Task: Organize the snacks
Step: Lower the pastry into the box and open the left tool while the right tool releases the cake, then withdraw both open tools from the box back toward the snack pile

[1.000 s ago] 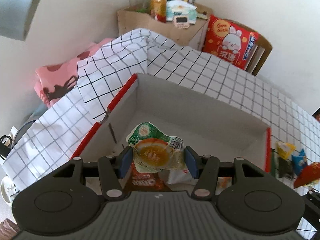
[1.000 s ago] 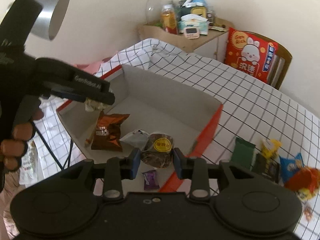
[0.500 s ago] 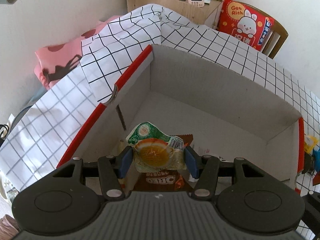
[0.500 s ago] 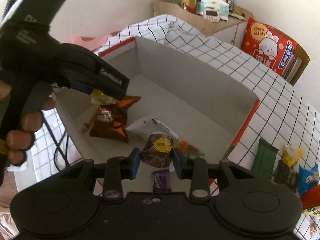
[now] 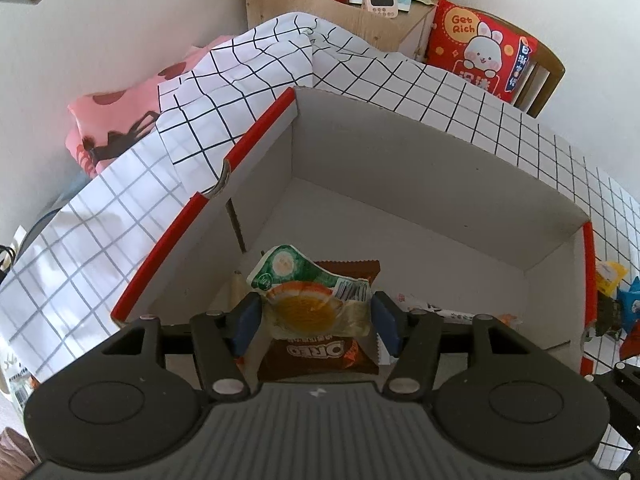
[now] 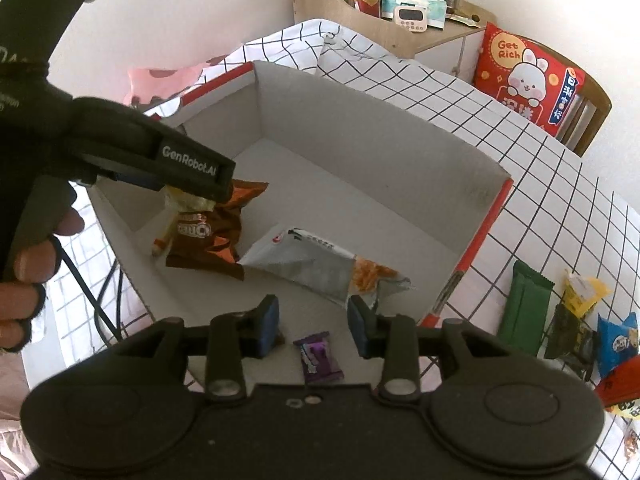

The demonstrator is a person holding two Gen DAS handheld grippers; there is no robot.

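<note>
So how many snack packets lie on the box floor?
3 clearly: brown Oreo packet under the left claw, white packet in the middle, purple packet near the right claw. An orange bit beside the white one may be a fourth.

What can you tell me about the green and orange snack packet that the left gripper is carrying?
The crinkly plastic snack packet with a green top and an orange picture is small, with a white barcode patch at its right edge. It hangs pinched between the blue pads of the left gripper, above the grey cardboard box with red edges, directly over a brown Oreo packet on the box floor.
</note>
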